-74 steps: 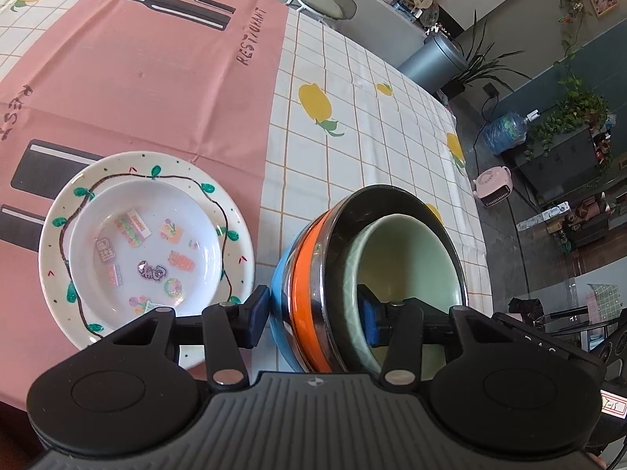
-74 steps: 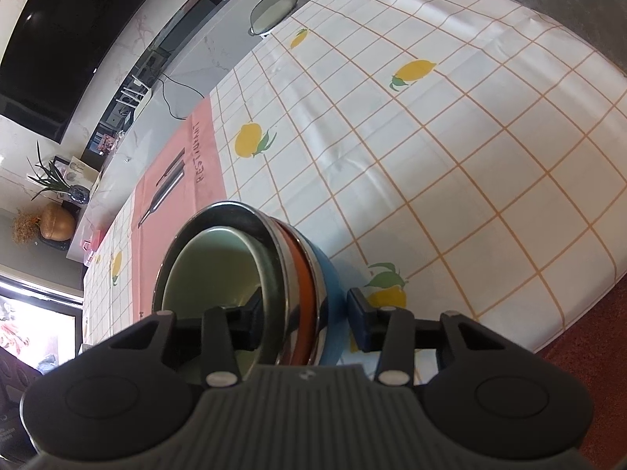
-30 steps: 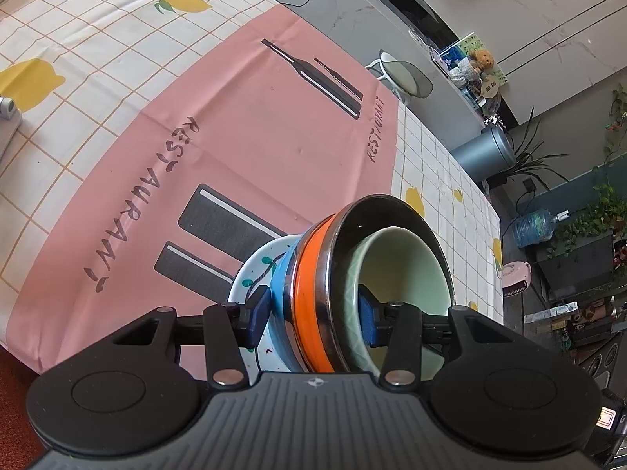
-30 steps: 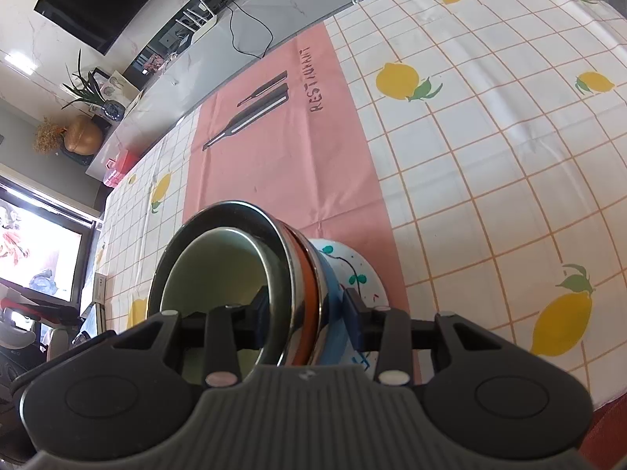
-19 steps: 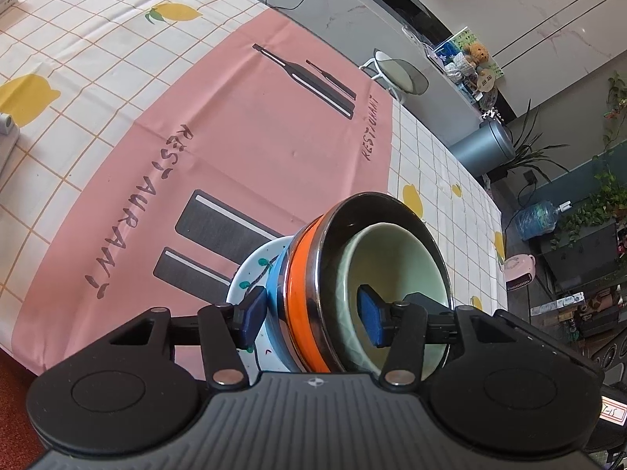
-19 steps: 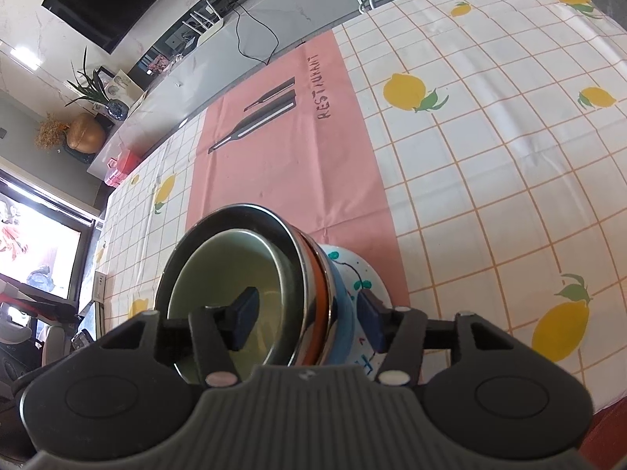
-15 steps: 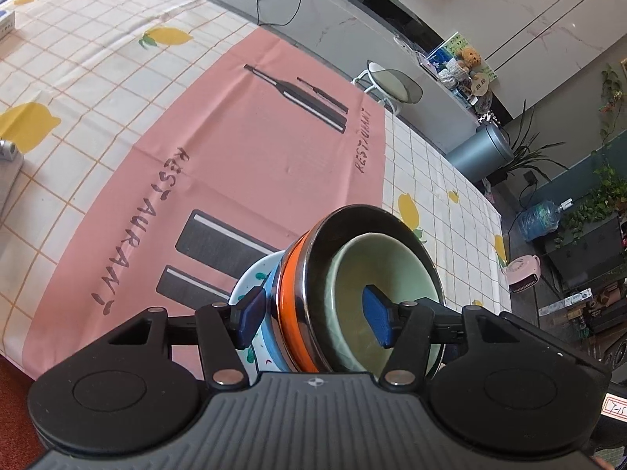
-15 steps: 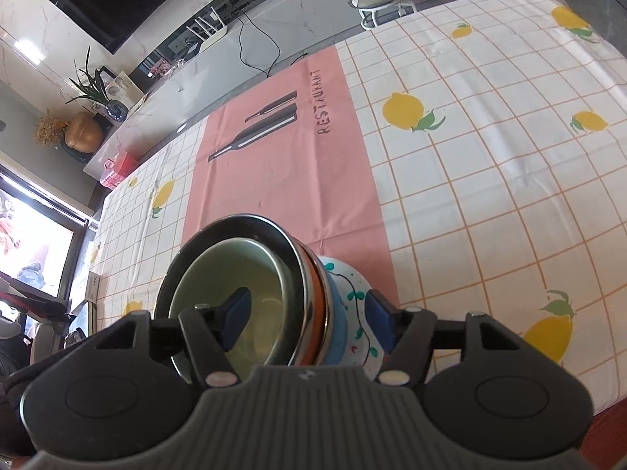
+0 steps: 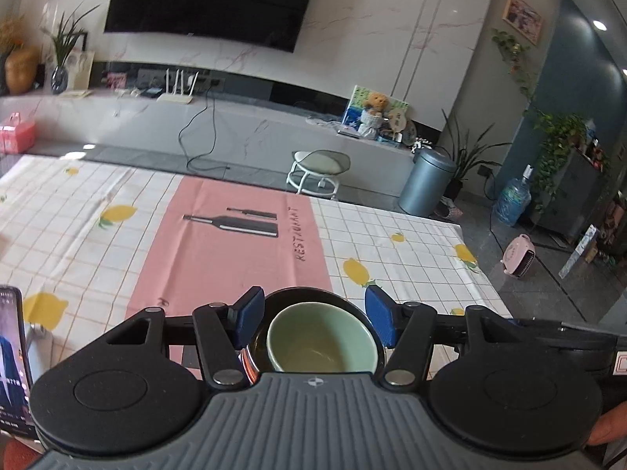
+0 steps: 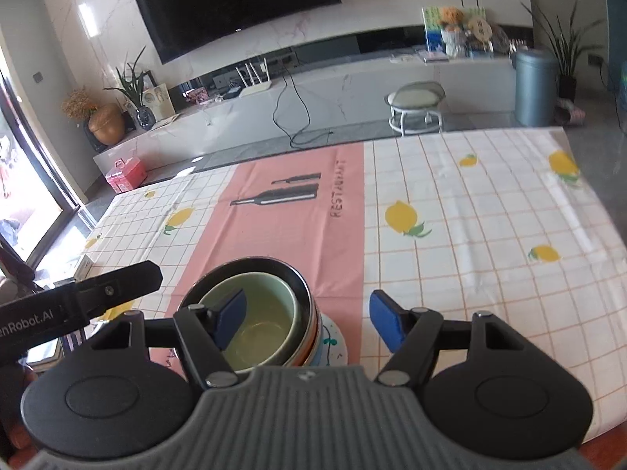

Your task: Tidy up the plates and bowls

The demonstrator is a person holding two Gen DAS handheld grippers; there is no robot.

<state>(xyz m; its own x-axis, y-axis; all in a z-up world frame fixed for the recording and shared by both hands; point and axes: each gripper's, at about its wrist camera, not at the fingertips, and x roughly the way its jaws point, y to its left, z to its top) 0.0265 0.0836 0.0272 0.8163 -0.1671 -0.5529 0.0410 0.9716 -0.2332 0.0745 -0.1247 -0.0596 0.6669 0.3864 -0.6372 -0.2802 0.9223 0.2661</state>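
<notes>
Bowls stacked: pale green ceramic bowl (image 10: 258, 323) nested in a dark steel bowl with orange band (image 10: 274, 274), all seated on a white leaf-patterned plate (image 10: 333, 342) on the bench (image 10: 490, 235), just ahead of both grippers. Nesting probably saves space and steadies the pile. Left gripper (image 9: 313, 315) spread wide, straddling the stack, gripping nothing. Right gripper (image 10: 309, 319) likewise wide, level, one finger over the green bowl's interior.
</notes>
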